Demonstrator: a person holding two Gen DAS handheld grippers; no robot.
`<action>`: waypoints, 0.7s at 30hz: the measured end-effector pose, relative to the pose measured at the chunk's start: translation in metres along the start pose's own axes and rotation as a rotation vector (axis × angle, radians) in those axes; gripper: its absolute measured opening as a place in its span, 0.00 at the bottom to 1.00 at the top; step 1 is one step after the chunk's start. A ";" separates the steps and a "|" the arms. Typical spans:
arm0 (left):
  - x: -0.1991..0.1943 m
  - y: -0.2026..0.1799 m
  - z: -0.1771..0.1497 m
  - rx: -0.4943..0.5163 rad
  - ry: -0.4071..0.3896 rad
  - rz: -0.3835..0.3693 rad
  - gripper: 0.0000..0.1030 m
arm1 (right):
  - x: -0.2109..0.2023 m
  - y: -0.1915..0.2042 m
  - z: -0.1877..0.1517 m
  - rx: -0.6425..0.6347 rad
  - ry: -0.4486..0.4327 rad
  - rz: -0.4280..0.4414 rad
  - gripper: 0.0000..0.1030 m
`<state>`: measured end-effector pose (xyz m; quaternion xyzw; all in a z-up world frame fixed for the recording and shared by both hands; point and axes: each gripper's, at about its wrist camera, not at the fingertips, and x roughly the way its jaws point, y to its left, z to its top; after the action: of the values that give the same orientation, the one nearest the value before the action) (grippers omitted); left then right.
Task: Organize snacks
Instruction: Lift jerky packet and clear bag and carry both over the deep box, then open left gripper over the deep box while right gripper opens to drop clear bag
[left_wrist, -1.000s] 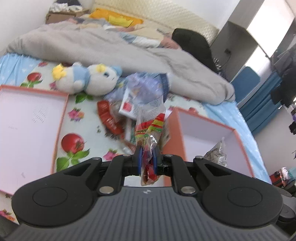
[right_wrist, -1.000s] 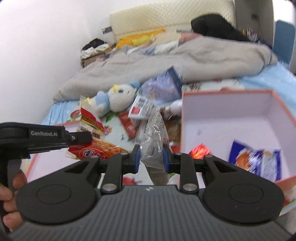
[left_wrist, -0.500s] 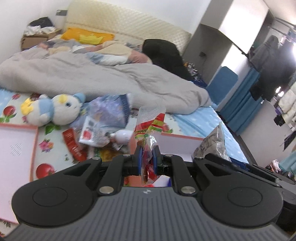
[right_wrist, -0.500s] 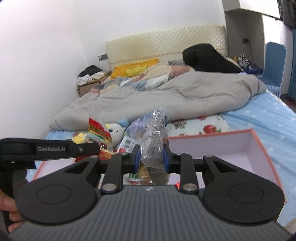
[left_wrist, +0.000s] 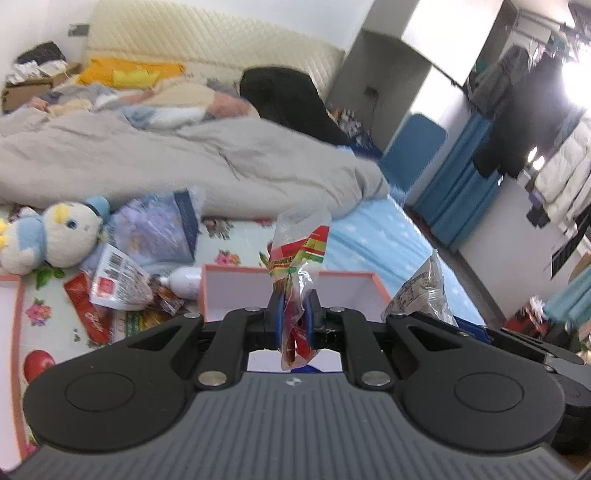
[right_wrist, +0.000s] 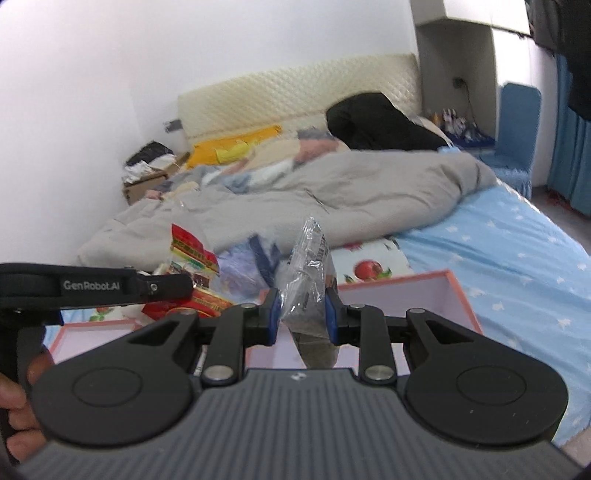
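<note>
My left gripper is shut on a clear snack packet with a red, yellow and green label, held upright above the near side of an orange-rimmed box. My right gripper is shut on a clear, silvery snack packet, held over the same orange-rimmed box. In the left wrist view that silvery packet shows at the right. In the right wrist view the red-labelled packet and the left gripper's body sit at the left.
Loose snack packets lie heaped on the floral sheet beside a plush toy. A second orange-rimmed box is at the left edge. A grey duvet covers the bed behind. A hand grips the left tool.
Both grippers have risen and swung right with their packets, so the views now look more level across the bed. The box interior has dropped mostly behind the gripper bodies.
</note>
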<state>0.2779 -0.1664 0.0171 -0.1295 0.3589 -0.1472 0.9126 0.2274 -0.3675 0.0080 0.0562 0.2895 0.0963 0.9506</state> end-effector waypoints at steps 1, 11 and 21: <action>0.010 -0.001 -0.001 0.001 0.023 -0.006 0.13 | 0.004 -0.003 -0.002 -0.010 0.007 -0.019 0.28; 0.093 -0.010 -0.024 0.036 0.221 0.030 0.14 | 0.057 -0.049 -0.037 0.050 0.200 -0.112 0.28; 0.126 0.003 -0.053 0.002 0.328 0.027 0.14 | 0.081 -0.073 -0.073 0.110 0.347 -0.132 0.28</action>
<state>0.3299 -0.2164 -0.0987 -0.0981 0.5046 -0.1545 0.8437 0.2631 -0.4180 -0.1075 0.0715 0.4568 0.0258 0.8863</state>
